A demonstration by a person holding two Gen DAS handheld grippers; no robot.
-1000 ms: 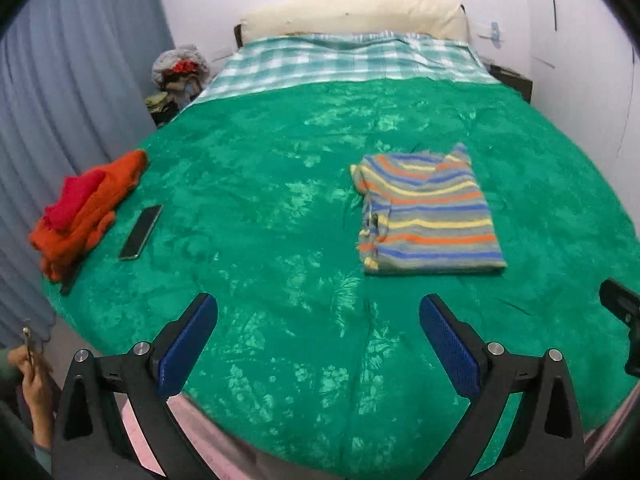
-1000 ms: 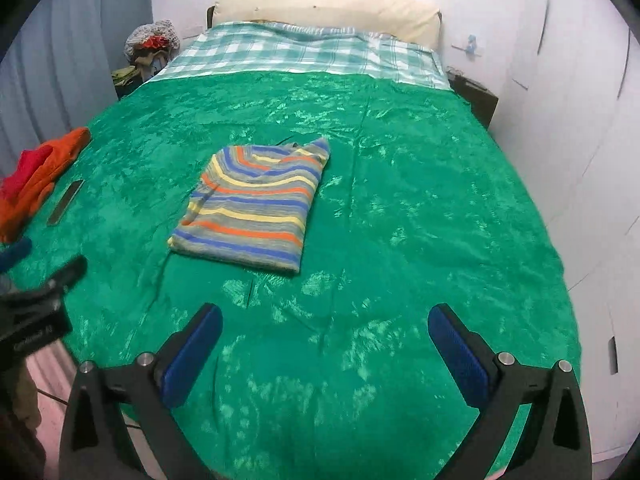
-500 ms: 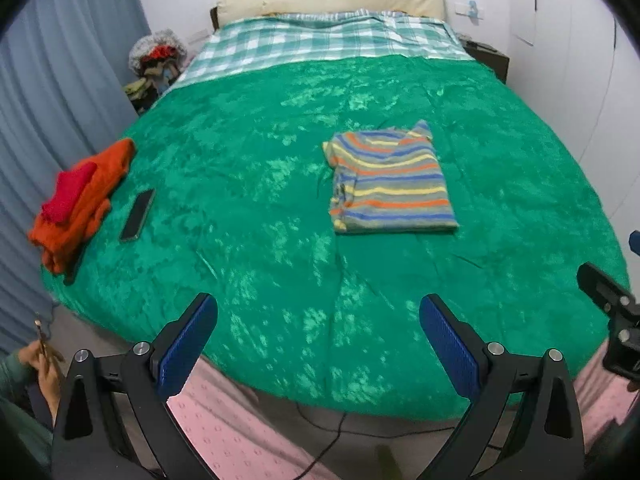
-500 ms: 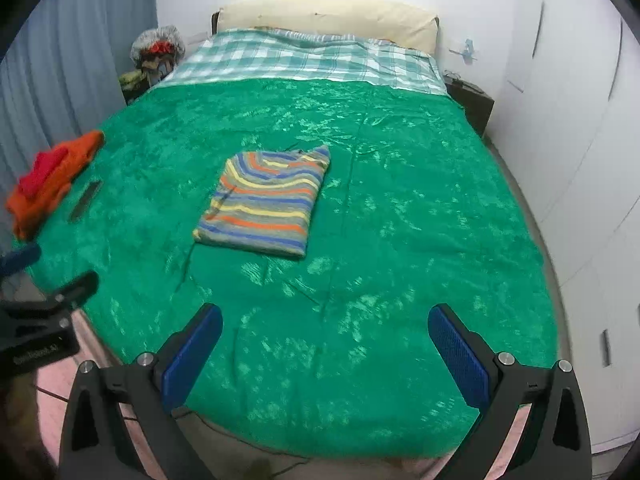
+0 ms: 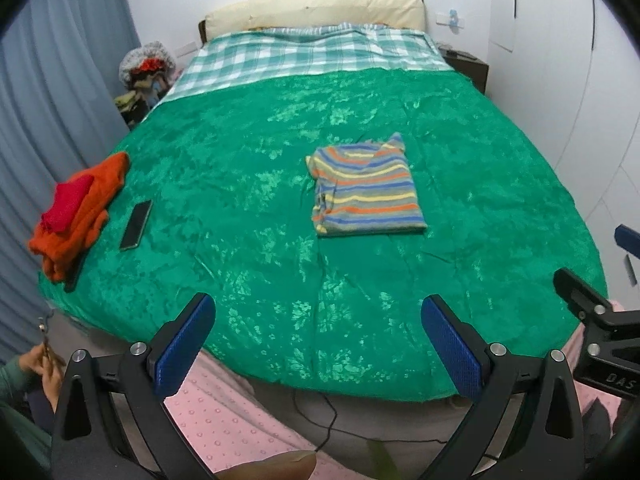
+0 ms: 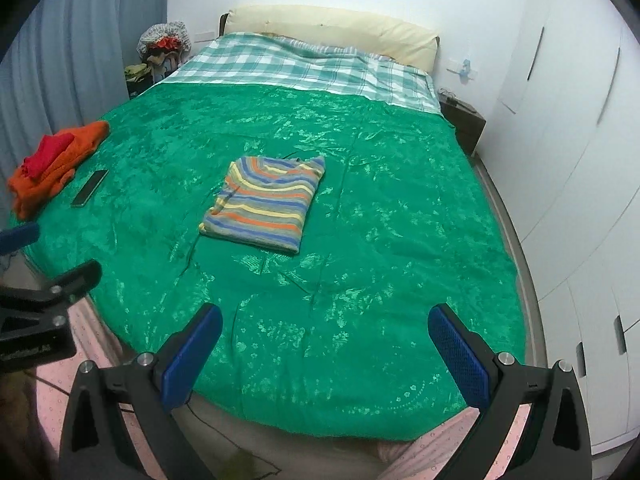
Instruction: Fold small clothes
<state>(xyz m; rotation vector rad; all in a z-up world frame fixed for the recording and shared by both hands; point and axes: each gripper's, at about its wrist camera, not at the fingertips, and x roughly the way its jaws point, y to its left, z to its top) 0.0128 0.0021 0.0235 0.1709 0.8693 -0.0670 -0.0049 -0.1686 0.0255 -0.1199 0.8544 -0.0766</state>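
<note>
The striped top lies folded into a neat rectangle near the middle of the green bedspread, flat, with one small corner poking up at its far edge. Nothing touches it. Off toward the left edge of the bed sits a heap of orange and red clothes, unfolded by the look of it, with a dark phone just beside it.

Both tools hang over the foot of the bed, well apart from any garment. The left gripper has its jaws spread wide and holds nothing; the right gripper is likewise released and empty.

By this evidence the striped piece is finished, and the work stands between garments. The next move probably calls for reaching to the orange heap, lifting one piece clear of the phone, and spreading it flat on bare bedspread before any fold.
</note>
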